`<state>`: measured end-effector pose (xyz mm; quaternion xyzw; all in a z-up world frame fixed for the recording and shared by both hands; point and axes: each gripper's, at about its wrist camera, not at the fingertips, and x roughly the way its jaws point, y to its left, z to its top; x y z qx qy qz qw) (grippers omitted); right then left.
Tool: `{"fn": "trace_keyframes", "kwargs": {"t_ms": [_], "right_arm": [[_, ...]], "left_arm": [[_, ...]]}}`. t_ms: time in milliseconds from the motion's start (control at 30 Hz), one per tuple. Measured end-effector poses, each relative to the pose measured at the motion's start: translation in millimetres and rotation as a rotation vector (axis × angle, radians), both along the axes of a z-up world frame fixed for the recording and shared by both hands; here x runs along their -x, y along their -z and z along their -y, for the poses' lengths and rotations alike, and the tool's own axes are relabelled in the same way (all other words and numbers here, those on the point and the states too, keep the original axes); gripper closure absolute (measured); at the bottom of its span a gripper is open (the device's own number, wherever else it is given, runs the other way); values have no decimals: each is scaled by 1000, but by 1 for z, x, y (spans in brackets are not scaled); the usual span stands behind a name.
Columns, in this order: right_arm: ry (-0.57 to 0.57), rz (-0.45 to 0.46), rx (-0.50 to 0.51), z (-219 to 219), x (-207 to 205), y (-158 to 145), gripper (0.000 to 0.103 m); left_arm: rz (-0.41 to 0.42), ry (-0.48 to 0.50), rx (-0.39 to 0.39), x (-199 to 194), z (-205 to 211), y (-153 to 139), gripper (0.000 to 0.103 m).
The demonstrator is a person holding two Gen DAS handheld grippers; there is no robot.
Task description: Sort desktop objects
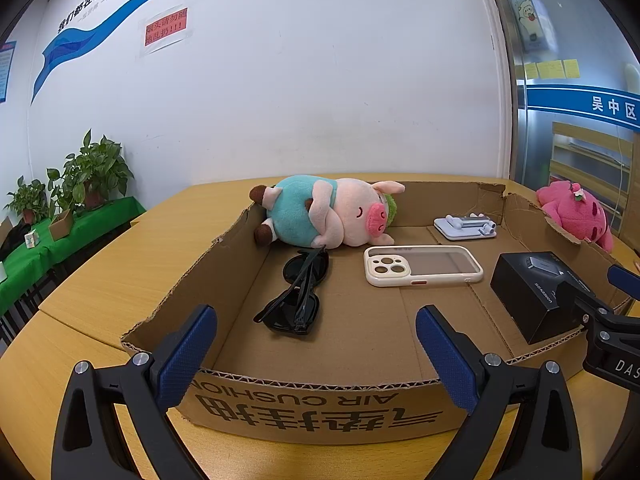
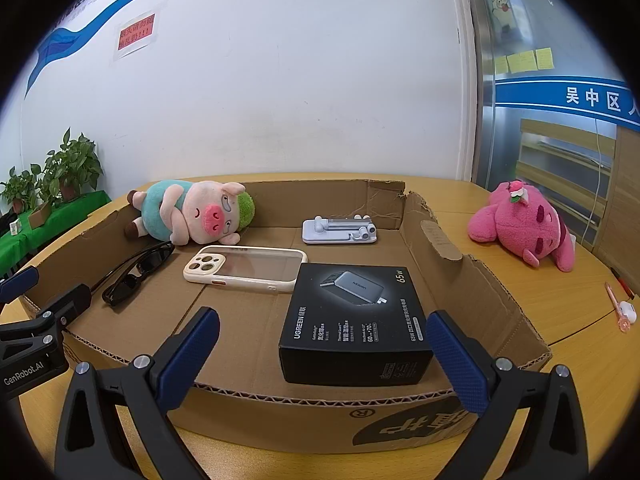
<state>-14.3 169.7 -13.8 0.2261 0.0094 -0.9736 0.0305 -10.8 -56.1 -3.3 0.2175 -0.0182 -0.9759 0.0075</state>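
Note:
A shallow cardboard box (image 1: 224, 240) (image 2: 460, 248) lies on the wooden table. Inside it are a pig plush in teal (image 1: 320, 212) (image 2: 188, 212), black sunglasses (image 1: 298, 296) (image 2: 138, 272), a cream phone case (image 1: 422, 266) (image 2: 246, 266), a grey folding stand (image 1: 466, 226) (image 2: 340, 232) and a black charger box (image 1: 536, 292) (image 2: 356, 320). A pink plush (image 1: 576, 212) (image 2: 524, 224) lies outside, right of the box. My left gripper (image 1: 316, 344) is open at the box's near wall, before the sunglasses. My right gripper (image 2: 324, 348) is open, its fingers flanking the charger box's near end without touching it.
A pink pen and a small white item (image 2: 622, 312) lie on the table at the far right. Potted plants (image 1: 86, 176) stand on a green-covered side table at the left. A white wall rises behind the table; a glass partition stands at the right.

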Motion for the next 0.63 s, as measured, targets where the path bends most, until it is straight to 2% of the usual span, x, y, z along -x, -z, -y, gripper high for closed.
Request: {"fn": "trace_keyframes", "kwargs": {"t_ms": [633], "right_arm": [[2, 1, -3, 1, 0, -1, 0]], "left_arm": [[4, -6, 1, 3, -1, 1, 1]]}}
